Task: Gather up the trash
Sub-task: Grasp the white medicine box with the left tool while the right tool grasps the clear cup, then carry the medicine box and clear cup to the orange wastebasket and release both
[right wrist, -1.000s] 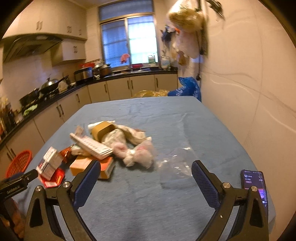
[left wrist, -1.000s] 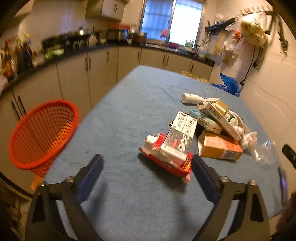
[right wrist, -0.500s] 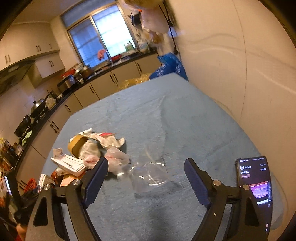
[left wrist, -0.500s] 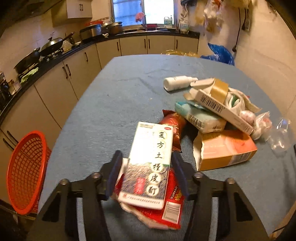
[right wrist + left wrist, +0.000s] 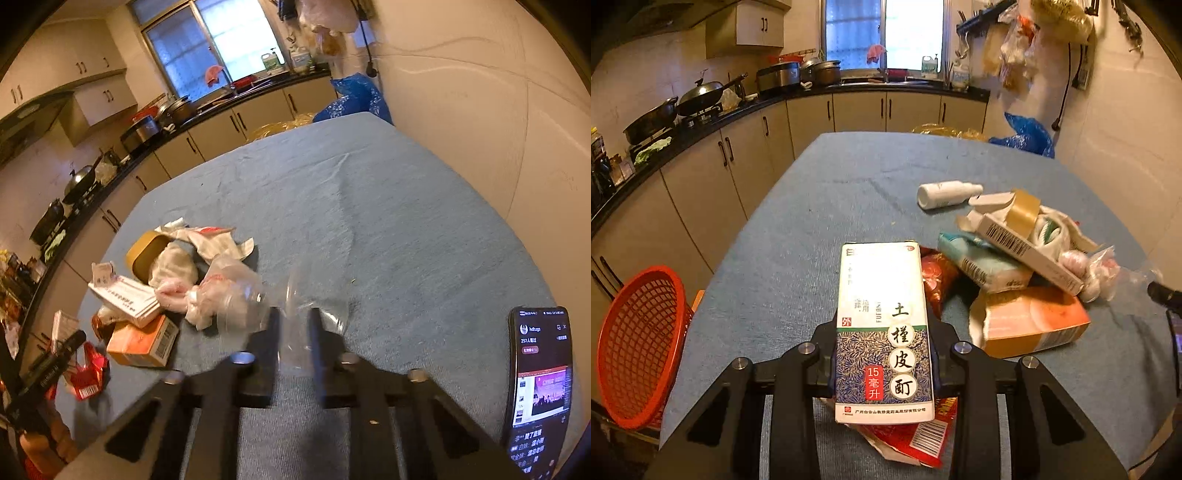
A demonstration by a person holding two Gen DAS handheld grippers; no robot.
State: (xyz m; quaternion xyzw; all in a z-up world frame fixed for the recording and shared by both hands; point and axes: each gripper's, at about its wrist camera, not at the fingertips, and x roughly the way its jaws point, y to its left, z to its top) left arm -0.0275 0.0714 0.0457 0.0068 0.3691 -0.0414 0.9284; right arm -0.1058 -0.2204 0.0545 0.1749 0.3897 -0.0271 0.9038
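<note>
A white medicine box (image 5: 882,295) with blue print lies between the fingers of my left gripper (image 5: 884,343); its jaws are closing and the pads press on the box's sides. Under the box lies a red wrapper (image 5: 916,439). To the right is a trash pile: an orange carton (image 5: 1034,325), a teal box (image 5: 986,266), a long white box (image 5: 1027,247), a tape roll (image 5: 1023,210) and a white bottle (image 5: 945,192). My right gripper (image 5: 293,325) is shut on a clear plastic bag (image 5: 295,295) beside the crumpled pink-and-white bags (image 5: 207,291).
A red mesh basket (image 5: 639,343) stands off the table's left edge, below the blue tabletop (image 5: 849,184). A lit phone (image 5: 539,380) lies at the table's near right edge. Kitchen cabinets (image 5: 701,192) run along the left and the back, and a wall (image 5: 480,129) lies close on the right.
My left gripper moved up to the white box and closed its jaws around it. My right gripper came down onto the clear bag and shut on it.
</note>
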